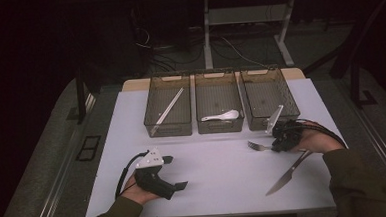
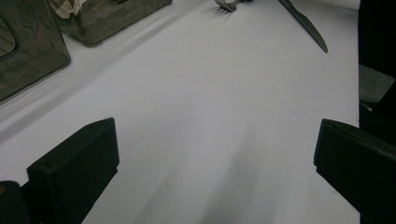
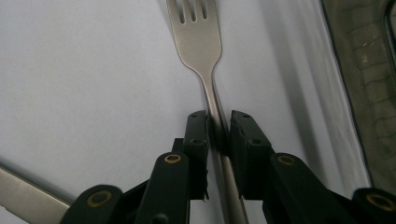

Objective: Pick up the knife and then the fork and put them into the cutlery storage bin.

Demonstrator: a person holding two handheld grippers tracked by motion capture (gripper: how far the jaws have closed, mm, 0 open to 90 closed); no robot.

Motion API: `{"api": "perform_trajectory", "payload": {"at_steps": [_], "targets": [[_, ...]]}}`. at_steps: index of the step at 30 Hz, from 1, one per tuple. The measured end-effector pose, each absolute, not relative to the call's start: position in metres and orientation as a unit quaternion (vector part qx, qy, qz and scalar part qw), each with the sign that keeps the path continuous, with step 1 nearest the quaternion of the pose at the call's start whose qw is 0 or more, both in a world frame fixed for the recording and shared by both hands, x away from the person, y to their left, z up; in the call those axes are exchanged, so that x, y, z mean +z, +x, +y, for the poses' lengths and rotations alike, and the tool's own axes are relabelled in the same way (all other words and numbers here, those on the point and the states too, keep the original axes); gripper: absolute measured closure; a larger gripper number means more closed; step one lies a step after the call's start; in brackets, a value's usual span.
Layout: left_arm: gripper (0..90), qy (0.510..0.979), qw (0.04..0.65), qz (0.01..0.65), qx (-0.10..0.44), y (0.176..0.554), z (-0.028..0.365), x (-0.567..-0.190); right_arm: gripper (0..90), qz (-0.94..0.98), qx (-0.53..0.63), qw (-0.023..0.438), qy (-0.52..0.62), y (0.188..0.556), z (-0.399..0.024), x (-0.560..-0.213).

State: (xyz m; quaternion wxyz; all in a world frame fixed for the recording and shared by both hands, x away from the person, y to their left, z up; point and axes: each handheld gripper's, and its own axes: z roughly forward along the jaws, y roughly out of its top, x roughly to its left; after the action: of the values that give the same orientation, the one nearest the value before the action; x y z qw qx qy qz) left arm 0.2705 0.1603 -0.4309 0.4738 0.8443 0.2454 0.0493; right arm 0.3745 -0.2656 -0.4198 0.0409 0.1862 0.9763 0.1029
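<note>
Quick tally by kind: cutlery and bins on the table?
Bins: 3 (left, middle, right)
Fork: 1
Knife: 1
Spoon: 1
Chopstick-like stick: 1
Total: 7

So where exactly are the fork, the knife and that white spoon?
fork [image 3: 196, 35], right gripper view, on the broad neck just below the tines.
knife [image 1: 283, 181], high view, on the middle of the blade.
white spoon [image 1: 230, 115], high view, on its bowl, inside the middle bin.
</note>
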Motion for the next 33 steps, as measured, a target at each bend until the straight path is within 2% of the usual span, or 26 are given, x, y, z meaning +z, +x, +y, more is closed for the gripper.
{"api": "perform_trajectory", "payload": {"at_steps": [16, 30, 33], "targets": [[0.0, 0.845, 0.474, 0.245, 0.048, 0.271, 0.16, -0.431, 84.4, 0.987, 0.054, 0.03, 0.146, 0.382, -0.252, -0.419], [0.0, 0.843, 0.475, 0.247, 0.047, 0.271, 0.16, -0.431, 84.8, 0.975, 0.127, 0.035, 0.179, 0.381, -0.259, -0.412], [0.0, 0.844, 0.475, 0.246, 0.047, 0.271, 0.16, -0.431, 84.8, 0.971, 0.156, 0.048, 0.176, 0.381, -0.262, -0.407]]}}
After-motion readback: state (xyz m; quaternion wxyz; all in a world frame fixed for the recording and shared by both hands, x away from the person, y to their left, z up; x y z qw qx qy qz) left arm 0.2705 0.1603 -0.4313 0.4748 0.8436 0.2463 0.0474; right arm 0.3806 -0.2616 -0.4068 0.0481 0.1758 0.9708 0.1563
